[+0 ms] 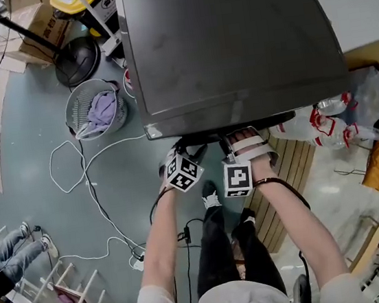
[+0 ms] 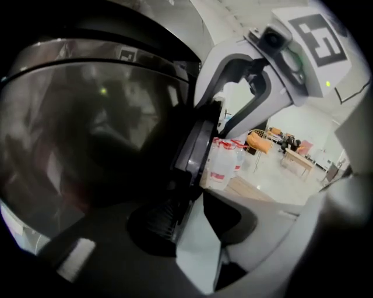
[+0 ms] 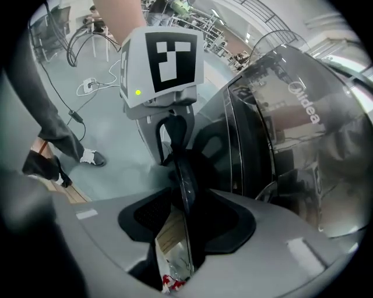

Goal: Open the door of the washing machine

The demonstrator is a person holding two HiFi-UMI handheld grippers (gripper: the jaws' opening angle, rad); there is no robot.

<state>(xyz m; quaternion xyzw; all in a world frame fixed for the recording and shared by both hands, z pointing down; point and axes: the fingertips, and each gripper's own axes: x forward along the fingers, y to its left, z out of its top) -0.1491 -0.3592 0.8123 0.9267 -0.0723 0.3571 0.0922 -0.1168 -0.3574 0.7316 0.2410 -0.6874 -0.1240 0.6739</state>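
Step was judged as regrasp on door [image 3: 184, 174] rim at washing machine [image 1: 230, 38] front; latch state could not be told. Left gripper [image 2: 195, 227] and right gripper [image 3: 185, 224] jaws were seen parted, rim straddled, not clamped. Next: rim to be pinched, swung outward. Basket [image 1: 75, 100] on floor beside machine: purple laundry [image 1: 103, 109] was seen inside.

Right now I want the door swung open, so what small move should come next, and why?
Probably close the right gripper on the washing machine door's rim: the rim stands between its open jaws, not yet pinched, and the left gripper straddles the same rim, open too.
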